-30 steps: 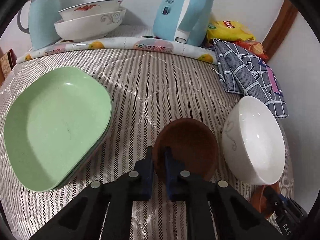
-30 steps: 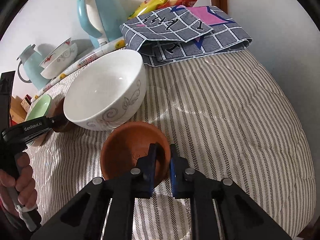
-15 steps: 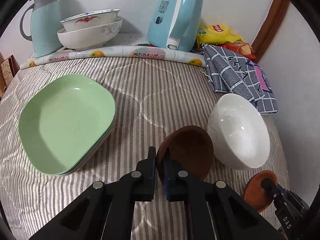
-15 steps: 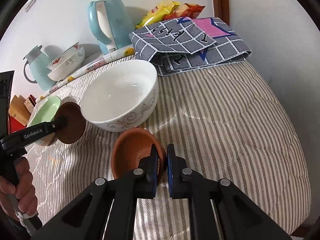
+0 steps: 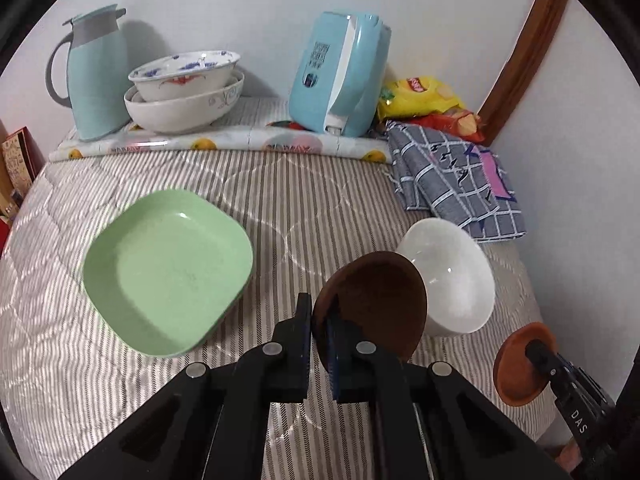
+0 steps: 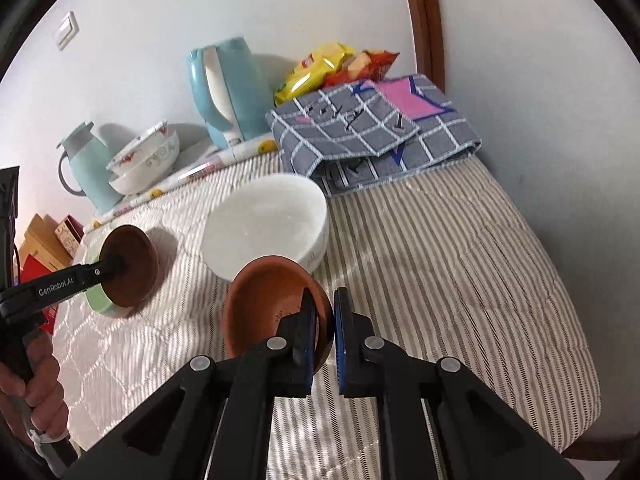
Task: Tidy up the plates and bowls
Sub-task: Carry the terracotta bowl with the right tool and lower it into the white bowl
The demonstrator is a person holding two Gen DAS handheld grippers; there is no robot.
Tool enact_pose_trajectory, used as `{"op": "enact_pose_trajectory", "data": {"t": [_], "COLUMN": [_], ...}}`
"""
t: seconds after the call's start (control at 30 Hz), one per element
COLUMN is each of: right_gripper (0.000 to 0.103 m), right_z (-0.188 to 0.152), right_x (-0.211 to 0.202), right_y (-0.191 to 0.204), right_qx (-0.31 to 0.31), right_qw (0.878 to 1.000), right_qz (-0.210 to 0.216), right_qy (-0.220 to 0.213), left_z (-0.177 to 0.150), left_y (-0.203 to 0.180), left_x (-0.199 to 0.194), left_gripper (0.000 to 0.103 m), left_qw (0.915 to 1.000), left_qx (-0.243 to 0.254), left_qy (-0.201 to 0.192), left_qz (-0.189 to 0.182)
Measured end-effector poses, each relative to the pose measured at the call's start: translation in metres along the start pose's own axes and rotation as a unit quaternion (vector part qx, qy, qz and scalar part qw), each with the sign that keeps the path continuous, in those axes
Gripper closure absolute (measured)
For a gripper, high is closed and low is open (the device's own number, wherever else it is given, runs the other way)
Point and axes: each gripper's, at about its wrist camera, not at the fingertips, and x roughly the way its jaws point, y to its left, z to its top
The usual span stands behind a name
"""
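Observation:
My left gripper (image 5: 318, 330) is shut on the rim of a dark brown bowl (image 5: 380, 300), held tilted above the striped cloth; the same dark brown bowl (image 6: 130, 266) shows at the left of the right wrist view. My right gripper (image 6: 323, 334) is shut on the rim of an orange-brown bowl (image 6: 268, 304), also lifted; that orange-brown bowl (image 5: 520, 364) appears at the lower right of the left wrist view. A white bowl (image 5: 452, 272) stands on the cloth between them. Stacked green plates (image 5: 168, 268) lie to the left. Two patterned bowls (image 5: 184, 88) sit nested at the back.
At the back stand a pale blue jug (image 5: 98, 72) and a blue kettle (image 5: 340, 76). A folded checked cloth (image 5: 456, 180) and snack bags (image 5: 420, 96) lie at the back right by the wall. A hand (image 6: 36, 384) holds the left gripper's handle.
Both grippers have risen, each lifting its brown bowl off the cloth. The green plates and white bowl now look smaller and farther below.

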Motion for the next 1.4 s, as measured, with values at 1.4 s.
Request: {"op": "enact_pose_trajectory", "data": {"t": [1.4], "right_gripper": [0.094], "right_z": [0.055], "right_x": [0.089], "right_y": [0.043], "right_qx": [-0.053], "right_qw": [0.998], "right_qz": [-0.033], "right_qy": [0.025], "left_z": [0.045], "left_y": [0.041], "left_x": [0.024], "left_gripper": [0.096], "left_qw": [0.9996], "left_qx": [-0.025], "left_qy": [-0.01], "left_qz": [0.01]}}
